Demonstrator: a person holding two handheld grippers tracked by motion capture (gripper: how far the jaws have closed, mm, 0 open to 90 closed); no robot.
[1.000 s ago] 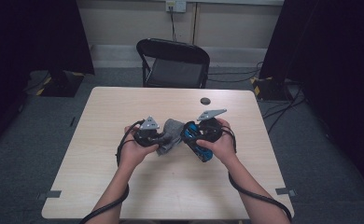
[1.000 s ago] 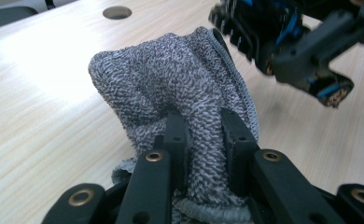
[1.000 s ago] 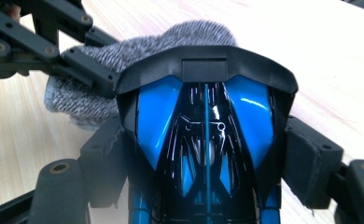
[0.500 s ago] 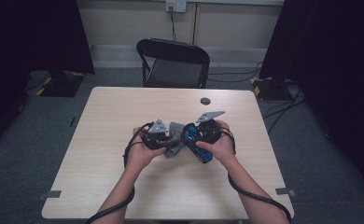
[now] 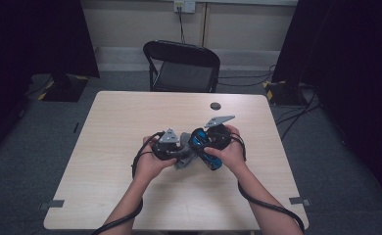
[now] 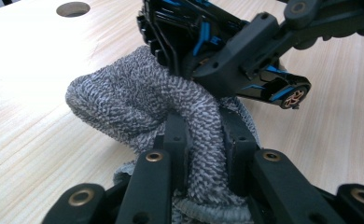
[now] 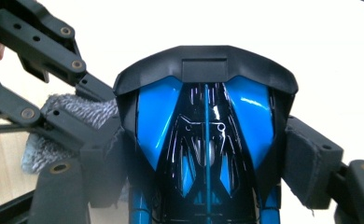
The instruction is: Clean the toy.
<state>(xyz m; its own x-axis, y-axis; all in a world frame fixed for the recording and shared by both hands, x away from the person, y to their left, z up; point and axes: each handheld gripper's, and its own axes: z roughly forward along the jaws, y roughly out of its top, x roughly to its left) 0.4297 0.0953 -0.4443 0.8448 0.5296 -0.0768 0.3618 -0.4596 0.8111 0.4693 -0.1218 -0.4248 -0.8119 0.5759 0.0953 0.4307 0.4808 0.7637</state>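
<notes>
The toy car [image 5: 206, 149], black and blue, sits above the middle of the table [image 5: 106, 147], well in front of the small dark round hole [image 5: 215, 105] in the tabletop. The right gripper [image 5: 204, 147] clamps it across the body, jaws spread wide by its width; in the right gripper view the car's lower end is cut off by the frame. Just left of the car, the left gripper [image 5: 178, 155] has its jaws pinched narrow on a fold of grey cloth [image 6: 138, 100]. The cloth presses against the car's side, and whatever lies under it is hidden.
</notes>
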